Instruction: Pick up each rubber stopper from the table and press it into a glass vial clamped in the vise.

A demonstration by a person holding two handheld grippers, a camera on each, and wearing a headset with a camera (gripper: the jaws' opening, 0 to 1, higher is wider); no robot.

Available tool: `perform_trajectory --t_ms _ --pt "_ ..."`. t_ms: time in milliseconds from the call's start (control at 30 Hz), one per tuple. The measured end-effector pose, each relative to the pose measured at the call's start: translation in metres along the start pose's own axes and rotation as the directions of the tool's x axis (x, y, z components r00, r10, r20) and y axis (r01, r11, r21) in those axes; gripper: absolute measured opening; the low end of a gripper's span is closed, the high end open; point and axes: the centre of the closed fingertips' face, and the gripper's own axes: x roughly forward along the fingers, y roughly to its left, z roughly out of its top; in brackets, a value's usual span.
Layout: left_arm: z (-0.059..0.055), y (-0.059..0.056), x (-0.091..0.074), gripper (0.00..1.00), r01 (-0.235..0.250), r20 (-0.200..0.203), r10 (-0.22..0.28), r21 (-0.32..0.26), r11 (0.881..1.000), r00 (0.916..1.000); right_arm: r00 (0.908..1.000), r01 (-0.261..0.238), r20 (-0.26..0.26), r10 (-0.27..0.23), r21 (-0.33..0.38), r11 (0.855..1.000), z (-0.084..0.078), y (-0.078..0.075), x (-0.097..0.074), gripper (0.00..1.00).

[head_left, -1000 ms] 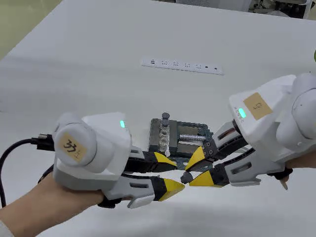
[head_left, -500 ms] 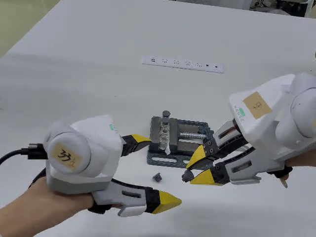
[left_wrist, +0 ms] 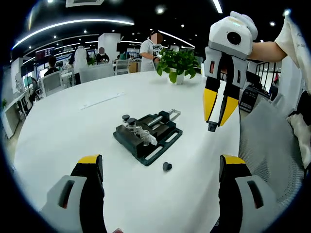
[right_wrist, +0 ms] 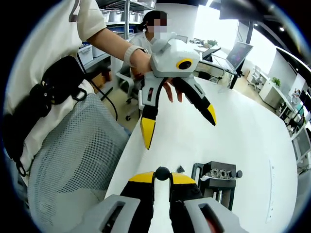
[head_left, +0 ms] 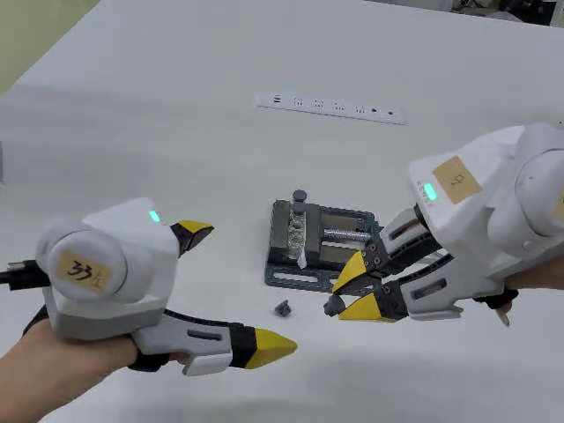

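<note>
L tongs (head_left: 236, 289) spread wide, lower left of frame. R tongs (head_left: 340, 300) pinching a rubber stopper (head_left: 332, 307) at tips, centre-right. 2nd stopper (head_left: 283, 308) lies on surface (head_left: 176, 132) just below vise (head_left: 291, 275); vials (head_left: 300, 236) clamped in it.

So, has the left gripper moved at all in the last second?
Yes. The left gripper has drawn back leftward, away from the vise, and its jaws have opened wide.

Two claws, left claw (head_left: 240, 287) and right claw (head_left: 337, 301), one vise (head_left: 280, 236), one power strip (head_left: 330, 108), and three stoppers: loose stopper (head_left: 283, 307), gripped stopper (head_left: 332, 307), seated stopper (head_left: 300, 196).
</note>
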Motion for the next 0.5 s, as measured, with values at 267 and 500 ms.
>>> perform_trajectory --t_ms 267,500 --pt "-0.009 0.012 -0.010 0.99 -0.034 -0.007 0.034 -0.015 0.999 0.9994 0.9999 -0.006 -0.012 0.006 0.001 1.000 -0.003 -0.002 0.001 0.06" --pt "-0.012 0.017 -0.019 0.99 -0.056 -0.003 0.056 -0.032 0.998 0.9984 0.9995 -0.015 -0.026 0.015 0.002 1.000 -0.008 -0.005 0.002 0.06"
